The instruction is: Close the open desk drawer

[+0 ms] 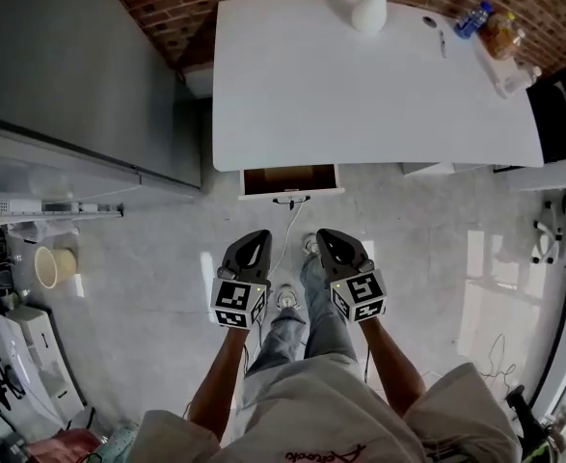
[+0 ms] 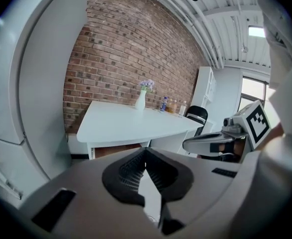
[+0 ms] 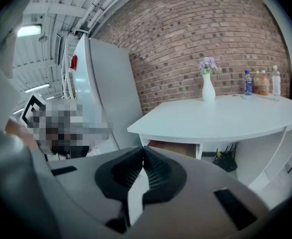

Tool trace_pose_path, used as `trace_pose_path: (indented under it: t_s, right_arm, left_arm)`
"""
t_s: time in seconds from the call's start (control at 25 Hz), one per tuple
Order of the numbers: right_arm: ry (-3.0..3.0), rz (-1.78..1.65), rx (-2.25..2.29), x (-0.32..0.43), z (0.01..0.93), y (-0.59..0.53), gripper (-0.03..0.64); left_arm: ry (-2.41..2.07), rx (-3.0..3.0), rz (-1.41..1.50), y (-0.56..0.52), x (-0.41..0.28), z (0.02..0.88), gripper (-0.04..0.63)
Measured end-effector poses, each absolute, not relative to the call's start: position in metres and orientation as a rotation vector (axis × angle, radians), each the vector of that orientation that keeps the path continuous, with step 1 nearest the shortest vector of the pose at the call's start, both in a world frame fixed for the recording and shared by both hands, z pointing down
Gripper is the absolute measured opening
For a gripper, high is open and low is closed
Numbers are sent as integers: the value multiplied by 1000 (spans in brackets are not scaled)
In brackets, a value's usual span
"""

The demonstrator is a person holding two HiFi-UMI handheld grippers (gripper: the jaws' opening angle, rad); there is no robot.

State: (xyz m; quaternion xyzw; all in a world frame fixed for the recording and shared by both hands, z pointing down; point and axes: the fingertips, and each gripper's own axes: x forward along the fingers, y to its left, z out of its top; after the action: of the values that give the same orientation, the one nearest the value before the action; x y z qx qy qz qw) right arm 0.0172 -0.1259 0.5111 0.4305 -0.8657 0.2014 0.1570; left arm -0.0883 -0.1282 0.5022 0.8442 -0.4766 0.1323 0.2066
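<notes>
The approach is judged to be the step in hand: the open drawer [image 1: 290, 179] is seen pulled out from under the front edge of the white tabletop [image 1: 360, 95], well apart from both grippers and not yet touched. A reach forward to the drawer front is called for next, then a level push until it sits flush. The left gripper [image 1: 252, 241] and right gripper [image 1: 329, 241] are held side by side, angled slightly downward toward the drawer. The fingers of each are pressed together, with nothing held between them

No legible text or labels
</notes>
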Motion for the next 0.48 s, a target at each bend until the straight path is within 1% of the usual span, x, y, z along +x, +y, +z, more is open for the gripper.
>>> trace_pose_path:
  t_s: [0.48]
  right_arm:
    - [-2360,744,1157,2,642,-81,18]
  left_arm:
    - [-1307,2218,447,-94,-109,635,14]
